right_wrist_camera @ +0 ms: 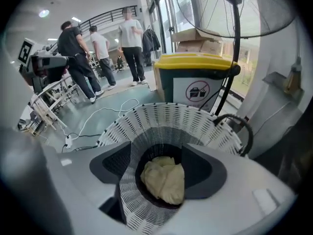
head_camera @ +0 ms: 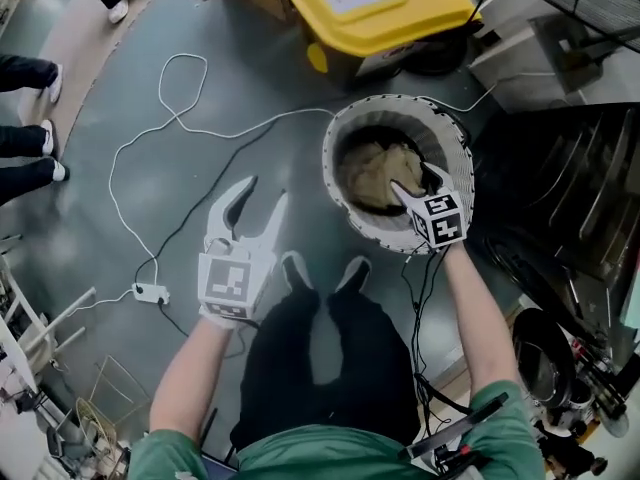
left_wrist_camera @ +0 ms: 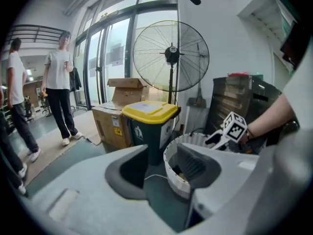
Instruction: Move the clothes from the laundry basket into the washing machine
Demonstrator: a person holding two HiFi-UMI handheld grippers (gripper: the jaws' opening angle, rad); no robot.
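To the left of the laundry basket (head_camera: 332, 163), the left tongs (head_camera: 258, 203) are hanging over the floor (head_camera: 250, 78), well apart from the rim. Their jaws are standing wide apart with nothing between them, probably kept out of the way as the spare hand. The basket is sitting on the floor near a yellow-lidded bin (head_camera: 370, 8), and a crumpled beige garment (head_camera: 380, 173) is lying at its bottom, not yet moved. Over the right side of the basket's mouth, the right tongs (head_camera: 418, 183) are pointing steeply down into it, likely to take the cloth from above. Their jaws are standing partly open, framing the garment without touching it and gripping nothing. To the right of the basket a dark appliance (head_camera: 570, 198) is showing; whether it is the washing machine I cannot tell.
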